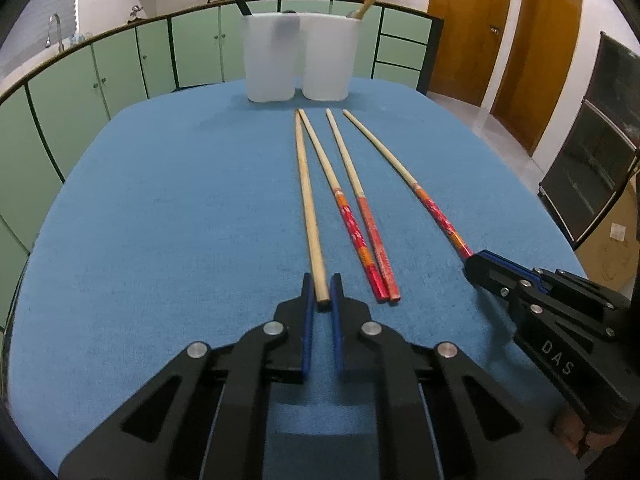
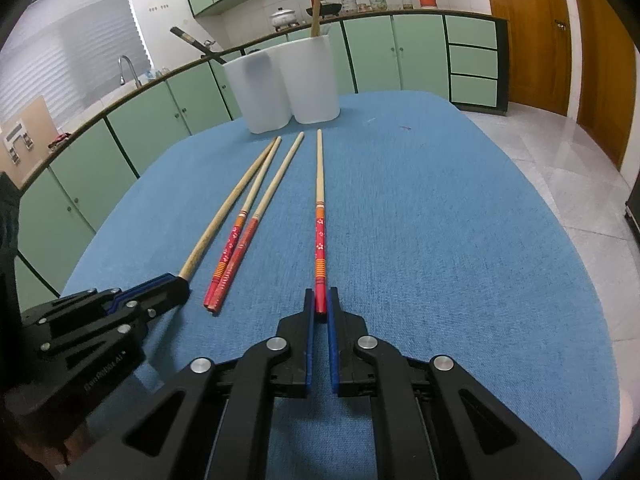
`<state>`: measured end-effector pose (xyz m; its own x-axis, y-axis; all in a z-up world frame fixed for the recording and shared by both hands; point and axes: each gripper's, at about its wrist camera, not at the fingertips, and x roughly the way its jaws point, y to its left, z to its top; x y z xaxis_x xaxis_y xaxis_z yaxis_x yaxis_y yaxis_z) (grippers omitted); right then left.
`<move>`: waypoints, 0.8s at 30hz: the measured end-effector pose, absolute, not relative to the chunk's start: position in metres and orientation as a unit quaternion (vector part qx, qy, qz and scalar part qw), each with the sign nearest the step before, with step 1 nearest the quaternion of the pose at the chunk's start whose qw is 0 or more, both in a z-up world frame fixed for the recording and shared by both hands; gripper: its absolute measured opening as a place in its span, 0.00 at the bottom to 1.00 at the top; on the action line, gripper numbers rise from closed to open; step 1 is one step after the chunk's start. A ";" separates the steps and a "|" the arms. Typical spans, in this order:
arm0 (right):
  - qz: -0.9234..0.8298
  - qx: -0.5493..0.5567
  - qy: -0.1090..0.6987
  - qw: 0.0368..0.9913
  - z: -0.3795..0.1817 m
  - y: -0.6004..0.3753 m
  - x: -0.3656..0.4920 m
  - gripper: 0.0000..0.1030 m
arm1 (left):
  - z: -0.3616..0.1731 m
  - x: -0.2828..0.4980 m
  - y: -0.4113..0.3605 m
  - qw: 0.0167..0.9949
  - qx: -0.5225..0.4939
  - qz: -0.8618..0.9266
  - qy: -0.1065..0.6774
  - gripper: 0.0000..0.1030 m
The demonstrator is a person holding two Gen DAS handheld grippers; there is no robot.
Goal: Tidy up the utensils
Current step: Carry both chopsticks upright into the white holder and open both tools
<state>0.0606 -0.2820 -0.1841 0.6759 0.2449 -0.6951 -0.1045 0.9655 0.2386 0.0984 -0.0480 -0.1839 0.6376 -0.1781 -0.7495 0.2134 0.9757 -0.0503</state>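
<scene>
Several chopsticks lie lengthwise on the blue table (image 1: 160, 220). My left gripper (image 1: 322, 290) has its jaws nearly closed around the near end of a plain wooden chopstick (image 1: 306, 196), which still lies on the cloth. My right gripper (image 2: 320, 300) is shut on the red end of a red-handled chopstick (image 2: 319, 216), also lying on the table. Two more red-handled chopsticks (image 1: 360, 232) lie between them. Two translucent white cups (image 1: 270, 60) (image 1: 328, 58) stand at the far edge; the left holds a dark utensil, the right holds chopsticks.
Green kitchen cabinets (image 1: 120, 68) and a counter with pots run behind the table. Wooden doors (image 1: 532, 52) stand at the right. The tiled floor (image 2: 560, 160) lies beyond the table's right edge.
</scene>
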 end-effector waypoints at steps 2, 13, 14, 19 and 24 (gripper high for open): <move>0.094 0.080 0.382 0.916 -0.177 -0.282 0.058 0.05 | -0.174 0.096 -0.046 0.910 0.029 -0.107 0.400 0.06; 0.108 0.066 0.287 0.950 -0.092 -0.300 0.045 0.05 | -0.086 0.083 -0.037 0.948 0.038 -0.108 0.297 0.06; 0.111 0.070 0.279 0.951 -0.082 -0.302 0.046 0.05 | -0.077 0.083 -0.036 0.950 0.036 -0.110 0.289 0.06; 0.120 0.087 0.243 0.959 -0.044 -0.314 0.050 0.05 | -0.043 0.093 -0.038 0.959 0.031 -0.117 0.255 0.06; 0.124 0.092 0.221 0.963 -0.016 -0.319 0.057 0.05 | -0.025 0.105 -0.043 0.962 0.029 -0.124 0.242 0.06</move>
